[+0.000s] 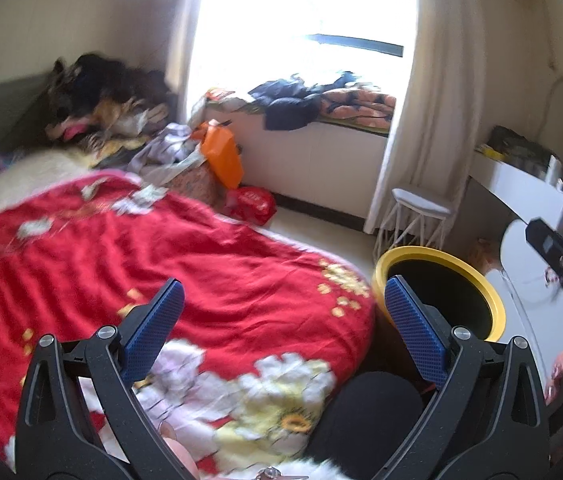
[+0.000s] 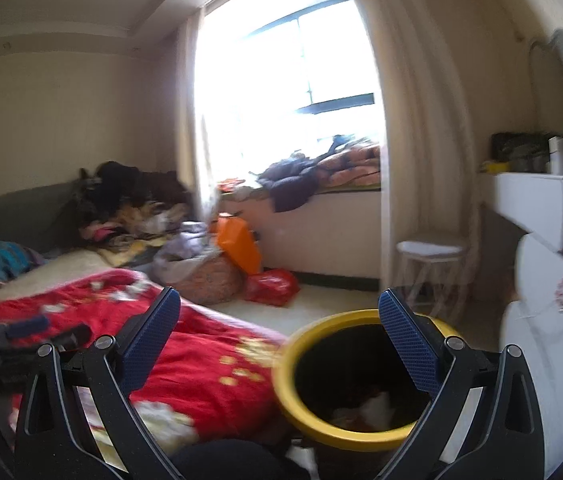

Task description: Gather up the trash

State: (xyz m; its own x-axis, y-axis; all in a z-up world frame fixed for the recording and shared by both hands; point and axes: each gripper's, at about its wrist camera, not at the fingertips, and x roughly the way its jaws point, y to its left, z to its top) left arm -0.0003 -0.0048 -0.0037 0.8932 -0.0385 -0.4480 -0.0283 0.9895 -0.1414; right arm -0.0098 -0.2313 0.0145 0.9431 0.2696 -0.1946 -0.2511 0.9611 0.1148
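Right gripper (image 2: 279,320) hangs wide open, empty, just above the yellow-rimmed bin (image 2: 321,436), red quilt (image 2: 209,360) touching the bin's left side.

The bed cover (image 1: 201,264) was red with white and yellow flowers; the bin (image 2: 361,436) was black with a yellow rim; the bag (image 1: 221,152) was orange.

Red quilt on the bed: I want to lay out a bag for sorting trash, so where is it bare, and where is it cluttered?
The near spread of the red quilt beside the yellow-rimmed bin looks bare. The pale floor between bed and white stool is also open. The far end by the clothes pile and orange bag is crowded.
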